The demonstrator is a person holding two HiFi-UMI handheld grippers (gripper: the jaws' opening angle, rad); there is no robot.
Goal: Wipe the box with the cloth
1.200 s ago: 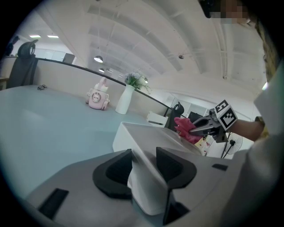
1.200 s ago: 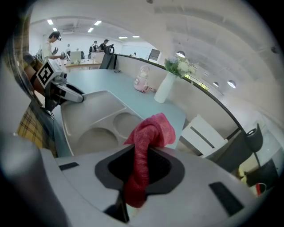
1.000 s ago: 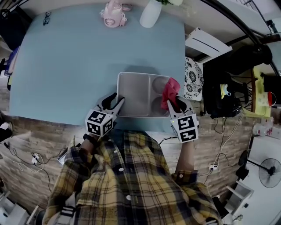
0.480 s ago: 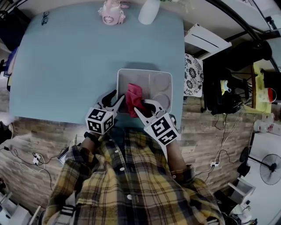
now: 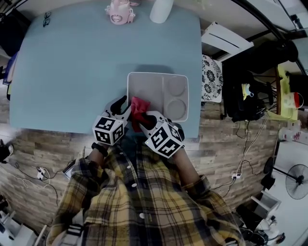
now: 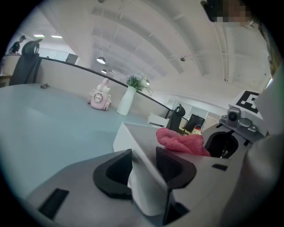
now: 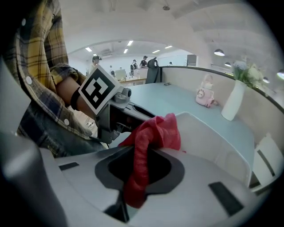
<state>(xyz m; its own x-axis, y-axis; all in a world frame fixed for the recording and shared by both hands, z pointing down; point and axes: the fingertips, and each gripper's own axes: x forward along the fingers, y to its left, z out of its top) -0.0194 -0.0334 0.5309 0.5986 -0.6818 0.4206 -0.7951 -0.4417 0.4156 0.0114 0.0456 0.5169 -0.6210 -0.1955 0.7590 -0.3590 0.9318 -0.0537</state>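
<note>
The white box, a tray with a big compartment and two round wells, lies near the front edge of the blue table. My left gripper grips the box's near left corner; in the left gripper view its black pads stand on either side of the white wall. My right gripper is shut on the red cloth, which rests on the box's near left part, right beside the left gripper. The cloth hangs bunched between the right gripper's jaws over the box rim.
A pink toy, a white vase and a pair of glasses stand along the table's far edge. A patterned seat stands off the table's right side. Cables lie on the floor below.
My right gripper has carried the red cloth from the box's right end leftward along the near side to the left corner. The left gripper and the box have stayed put.
</note>
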